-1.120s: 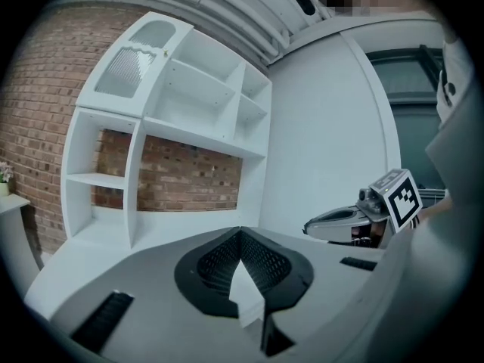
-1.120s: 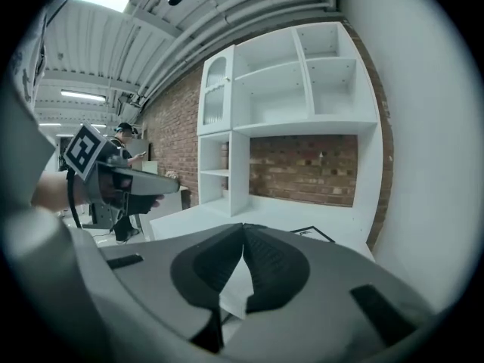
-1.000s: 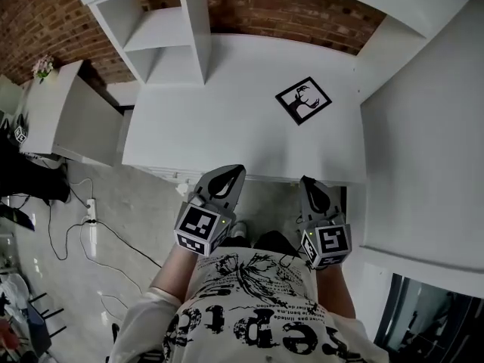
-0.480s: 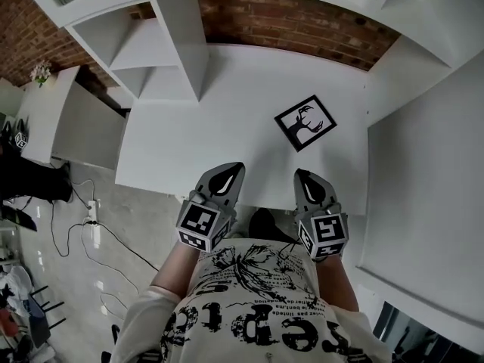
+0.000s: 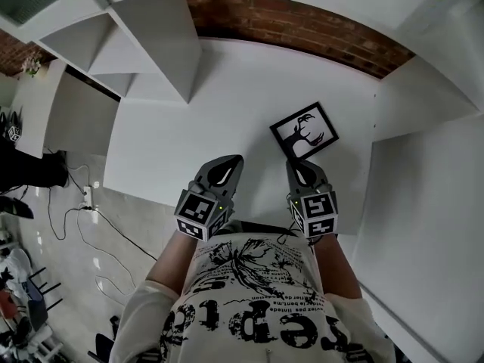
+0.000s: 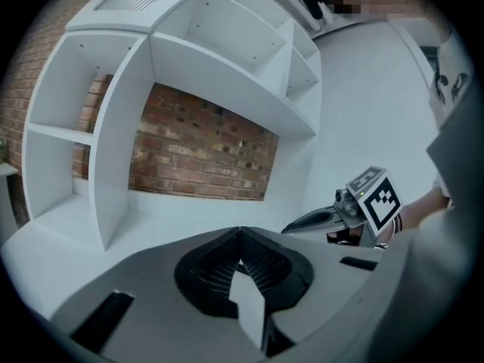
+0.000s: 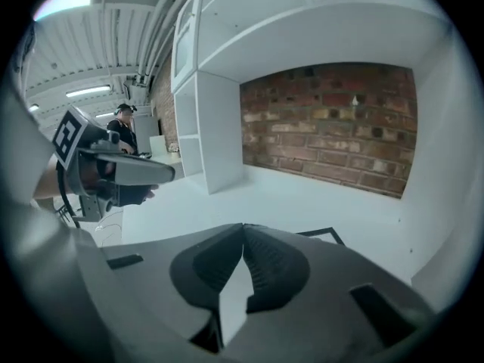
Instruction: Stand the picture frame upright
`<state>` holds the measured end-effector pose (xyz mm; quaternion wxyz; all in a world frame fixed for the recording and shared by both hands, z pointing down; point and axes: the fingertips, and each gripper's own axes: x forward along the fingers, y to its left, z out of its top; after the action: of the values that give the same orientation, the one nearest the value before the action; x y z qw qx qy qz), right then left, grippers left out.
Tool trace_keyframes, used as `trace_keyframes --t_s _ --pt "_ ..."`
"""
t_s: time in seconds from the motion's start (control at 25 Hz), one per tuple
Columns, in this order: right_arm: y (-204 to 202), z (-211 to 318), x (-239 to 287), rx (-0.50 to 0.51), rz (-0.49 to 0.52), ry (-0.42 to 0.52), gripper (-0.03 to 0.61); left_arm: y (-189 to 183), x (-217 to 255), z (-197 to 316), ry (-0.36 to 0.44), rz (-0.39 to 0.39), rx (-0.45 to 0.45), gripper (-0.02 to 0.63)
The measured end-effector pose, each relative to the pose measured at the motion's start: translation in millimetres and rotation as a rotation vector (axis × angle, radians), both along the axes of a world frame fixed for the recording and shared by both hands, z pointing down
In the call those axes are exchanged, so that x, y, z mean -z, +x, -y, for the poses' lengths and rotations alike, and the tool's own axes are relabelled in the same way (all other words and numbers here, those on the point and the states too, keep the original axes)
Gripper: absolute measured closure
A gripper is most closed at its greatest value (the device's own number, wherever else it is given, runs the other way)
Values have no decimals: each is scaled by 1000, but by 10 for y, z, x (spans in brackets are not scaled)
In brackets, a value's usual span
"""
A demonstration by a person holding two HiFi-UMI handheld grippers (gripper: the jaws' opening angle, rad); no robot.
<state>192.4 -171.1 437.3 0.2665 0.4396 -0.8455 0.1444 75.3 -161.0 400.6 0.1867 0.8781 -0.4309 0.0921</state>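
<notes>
Plainly, the picture frame (image 5: 305, 132) lies flat, showing a black silhouette.

A white short-sleeved T-shirt (image 5: 257, 308) carries black lettering and sketches. The grey left gripper (image 5: 233, 160) and right gripper (image 5: 292, 165) each bear a black-and-white marker cube (image 5: 198, 216).

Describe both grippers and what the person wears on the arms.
The left gripper and right gripper are alike: grey wedge-shaped shells tapering to a point, with black ribbed pads inside the fingers. Each carries a cube with black-and-white square markers and a small green light. The person wears a white T-shirt with black print; its short sleeves leave the forearms bare.
</notes>
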Motion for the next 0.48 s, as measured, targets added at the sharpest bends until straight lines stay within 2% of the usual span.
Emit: trace_keyframes --t_s 0.12,0.2,0.48 --pt "-3 195 -364 30 -61 -78 556 -22 -132 158 -13 -1 11 609" --pt "-4 293 -614 53 -110 -132 462 -47 -201 234 -22 -2 23 609" --pt "3 484 -1206 98 -237 -255 425 -73 -308 324 -46 -14 49 607"
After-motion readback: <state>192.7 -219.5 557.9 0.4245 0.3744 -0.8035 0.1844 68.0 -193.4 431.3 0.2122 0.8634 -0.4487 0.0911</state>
